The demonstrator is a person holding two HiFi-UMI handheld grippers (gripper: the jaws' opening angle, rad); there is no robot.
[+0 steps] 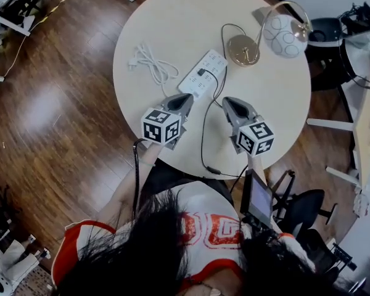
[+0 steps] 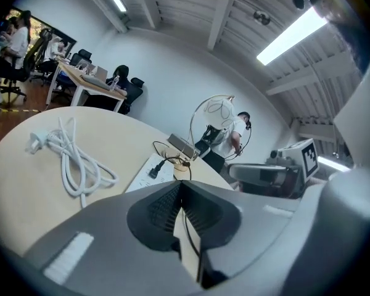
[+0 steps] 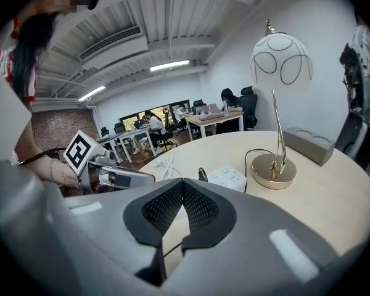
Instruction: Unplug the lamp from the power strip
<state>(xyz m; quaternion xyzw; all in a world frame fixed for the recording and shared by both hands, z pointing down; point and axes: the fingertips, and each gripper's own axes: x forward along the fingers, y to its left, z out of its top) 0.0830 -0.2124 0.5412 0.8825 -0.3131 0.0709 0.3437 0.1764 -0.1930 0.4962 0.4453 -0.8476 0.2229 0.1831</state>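
Observation:
A white power strip [image 1: 202, 73] lies near the middle of the round table [image 1: 172, 17]. The lamp's black plug [image 1: 201, 72] sits in it. The lamp has a gold base [image 1: 243, 49] and a white globe shade [image 1: 284, 34]. Its black cord [image 1: 203, 128] runs toward me between the two grippers. My left gripper [image 1: 184, 97] hovers just short of the strip, shut and empty. My right gripper [image 1: 228, 102] is beside it, also shut on nothing. The right gripper view shows the plug [image 3: 202, 174], the strip [image 3: 228, 177] and the lamp base [image 3: 274, 171] ahead.
A loose coil of white cable [image 1: 151, 63] lies left of the strip. A grey box [image 1: 262, 14] sits behind the lamp. Office chairs [image 1: 327, 29] and a desk stand right of the table, with wooden floor to the left. People sit at desks in the background.

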